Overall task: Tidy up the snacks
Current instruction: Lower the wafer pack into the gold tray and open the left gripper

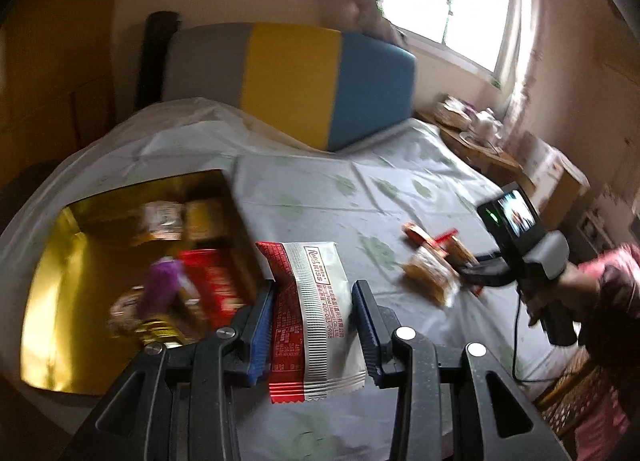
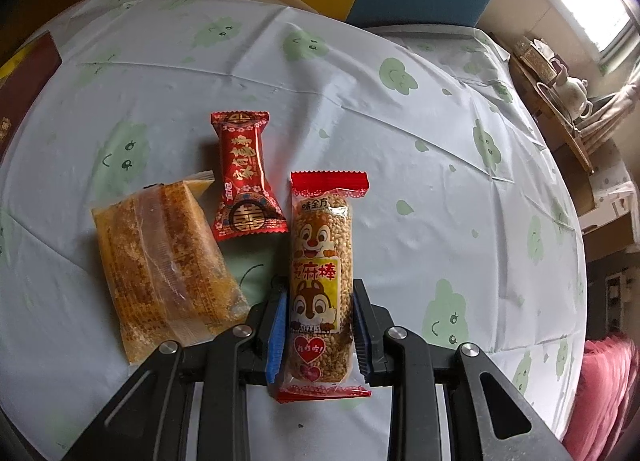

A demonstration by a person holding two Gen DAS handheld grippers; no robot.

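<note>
left gripper [image 1: 314,321] pinching the red-and-white packet [image 1: 312,321], gold box [image 1: 120,229] just off to its left; right gripper [image 2: 318,325] clamps the sesame bar [image 2: 322,285] lengthwise.

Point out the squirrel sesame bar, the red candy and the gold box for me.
squirrel sesame bar [image 2: 322,281]: right wrist view, label middle.
red candy [image 2: 245,177]: right wrist view, wrapper middle.
gold box [image 1: 60,281]: left wrist view, inner wall.

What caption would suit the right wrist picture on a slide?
Right gripper clamps a squirrel-printed sesame stick on the tablecloth, beside a red candy and an orange cake pack.
</note>
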